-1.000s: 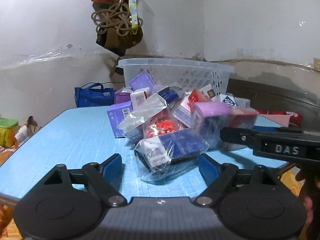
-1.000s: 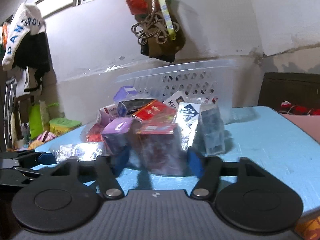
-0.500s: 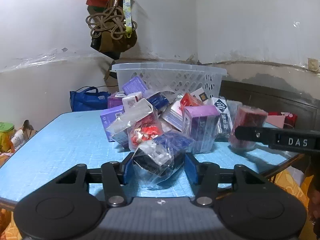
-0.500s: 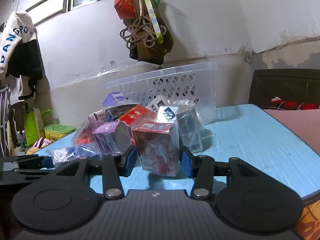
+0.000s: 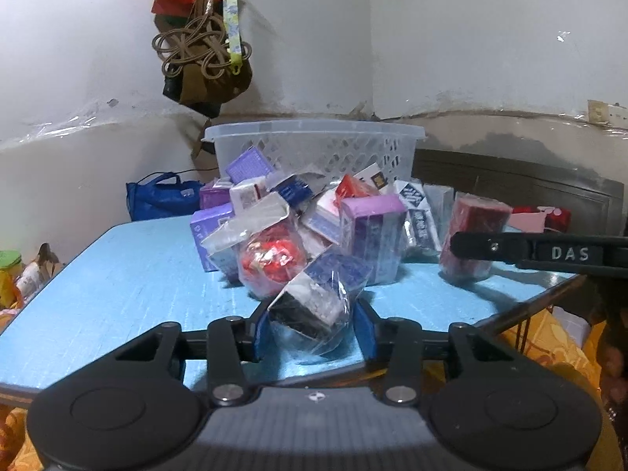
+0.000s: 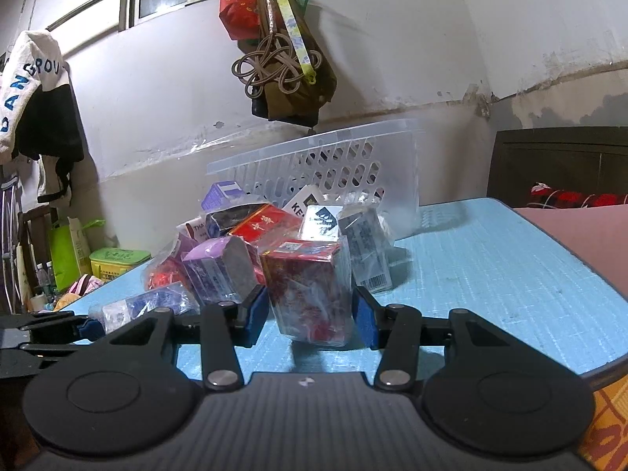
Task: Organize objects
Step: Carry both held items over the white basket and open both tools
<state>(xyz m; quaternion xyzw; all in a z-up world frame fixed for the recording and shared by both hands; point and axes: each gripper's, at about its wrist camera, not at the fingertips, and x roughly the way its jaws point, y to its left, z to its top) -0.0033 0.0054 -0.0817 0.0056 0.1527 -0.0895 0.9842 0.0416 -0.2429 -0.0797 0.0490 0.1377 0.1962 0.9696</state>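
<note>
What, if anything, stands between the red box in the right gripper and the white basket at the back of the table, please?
The pile of wrapped boxes lies between the red box, held by the right gripper, and the basket. The box must be lifted over it.

I see a blue bag [image 5: 163, 199] on floor, bags hanging on wall [image 6: 280, 51], jacket [image 6: 37, 114] at left, green tub [image 6: 117, 259].

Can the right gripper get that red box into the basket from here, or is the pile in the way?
Probably yes, if lifted first. The right gripper has its jaws on the red box, but the pile stands between it and the basket, whose rim sits higher; a straight push would hit the boxes.
</note>
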